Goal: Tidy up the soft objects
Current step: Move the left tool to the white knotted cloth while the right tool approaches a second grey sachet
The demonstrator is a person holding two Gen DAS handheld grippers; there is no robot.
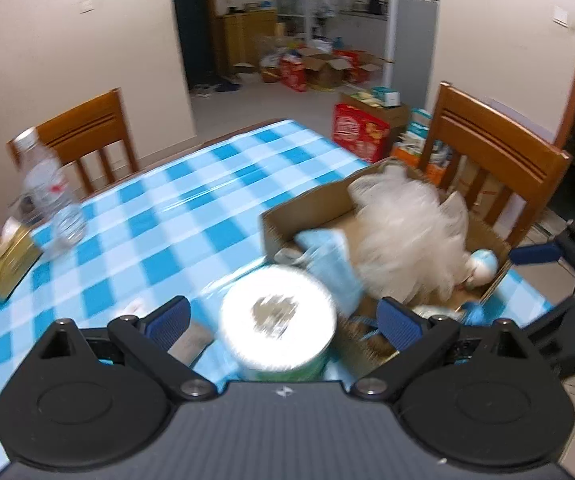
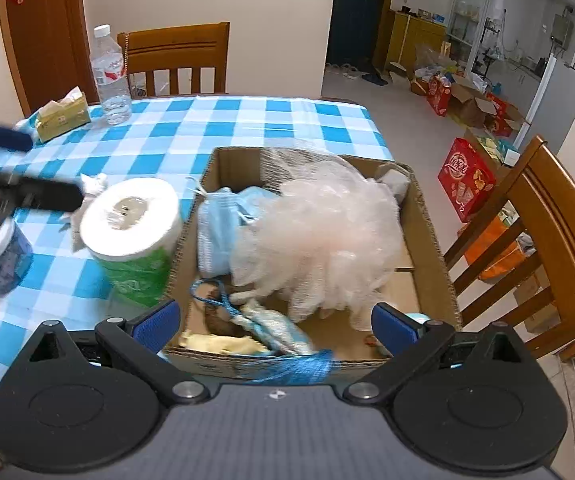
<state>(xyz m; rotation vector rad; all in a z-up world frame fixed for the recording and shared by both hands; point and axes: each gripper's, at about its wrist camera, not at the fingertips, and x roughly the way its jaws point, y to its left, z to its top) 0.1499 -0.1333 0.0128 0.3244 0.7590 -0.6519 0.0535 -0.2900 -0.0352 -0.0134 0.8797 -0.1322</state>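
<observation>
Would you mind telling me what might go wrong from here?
The left gripper is open around the toilet roll, which stands close against the box wall, so a finger could hit the cardboard. A cup beside the roll could be knocked. The loofah fills much of the box.

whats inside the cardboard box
In the cardboard box: a big white mesh bath pouf, a blue face mask, blue netting and a pale yellow item. The pouf hides whatever lies beneath it.
</observation>
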